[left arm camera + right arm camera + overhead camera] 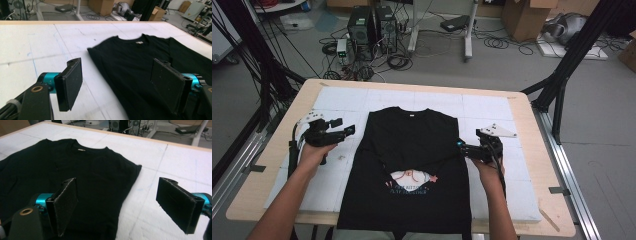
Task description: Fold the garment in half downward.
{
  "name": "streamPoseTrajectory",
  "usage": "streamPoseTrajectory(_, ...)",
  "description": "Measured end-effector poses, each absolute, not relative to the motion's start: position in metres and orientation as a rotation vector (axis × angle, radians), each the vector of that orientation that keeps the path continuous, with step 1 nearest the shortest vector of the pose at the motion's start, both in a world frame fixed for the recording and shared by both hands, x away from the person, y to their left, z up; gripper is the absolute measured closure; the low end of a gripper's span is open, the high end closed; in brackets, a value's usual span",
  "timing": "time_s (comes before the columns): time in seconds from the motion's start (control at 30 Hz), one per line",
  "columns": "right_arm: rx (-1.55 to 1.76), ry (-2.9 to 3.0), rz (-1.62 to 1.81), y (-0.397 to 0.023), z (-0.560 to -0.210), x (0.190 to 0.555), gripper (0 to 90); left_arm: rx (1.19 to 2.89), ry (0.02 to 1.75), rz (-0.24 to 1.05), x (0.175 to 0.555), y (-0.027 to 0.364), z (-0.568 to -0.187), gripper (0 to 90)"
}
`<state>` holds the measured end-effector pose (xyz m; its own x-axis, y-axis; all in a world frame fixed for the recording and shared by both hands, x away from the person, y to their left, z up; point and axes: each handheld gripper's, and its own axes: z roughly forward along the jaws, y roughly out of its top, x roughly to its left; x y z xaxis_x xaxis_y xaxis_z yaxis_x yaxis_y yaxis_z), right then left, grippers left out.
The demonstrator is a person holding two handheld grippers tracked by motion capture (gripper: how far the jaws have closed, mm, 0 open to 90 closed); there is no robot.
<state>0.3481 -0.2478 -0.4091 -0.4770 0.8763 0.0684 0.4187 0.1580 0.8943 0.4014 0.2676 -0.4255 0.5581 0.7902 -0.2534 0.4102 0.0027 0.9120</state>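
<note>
On the white-padded table (492, 107), the black T-shirt (412, 140) lies partly folded at centre with your left gripper (343, 126) and right gripper (463, 146) flanking it, jaws open and empty, so next grasp each side edge for the following fold.

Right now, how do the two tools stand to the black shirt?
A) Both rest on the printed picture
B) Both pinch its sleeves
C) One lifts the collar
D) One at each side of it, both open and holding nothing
D: the left tool and right tool flank the shirt, jaws apart with no cloth between them.
</note>
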Motion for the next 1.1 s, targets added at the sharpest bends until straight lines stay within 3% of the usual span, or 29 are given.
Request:
streamPoseTrajectory(0.6,1.24,1.99,1.249,-0.25,-0.403,0.354,18.1,1.831,1.154,0.381,0.498,0.232,-0.452,40.3)
streamPoseTrajectory(0.9,1.223,2.018,1.214,-0.24,-0.396,0.367,18.3,1.952,1.136,0.45,0.501,0.216,-0.457,59.5)
streamPoseTrajectory(1.03,1.218,2.028,1.233,-0.23,-0.394,0.378,19.1,1.99,1.057,0.45,0.499,0.212,-0.457,78.8)
streamPoseTrajectory(1.1,1.229,2.041,1.23,-0.224,-0.394,0.385,19.3,1.996,1.043,0.448,0.498,0.212,-0.457,83.6)
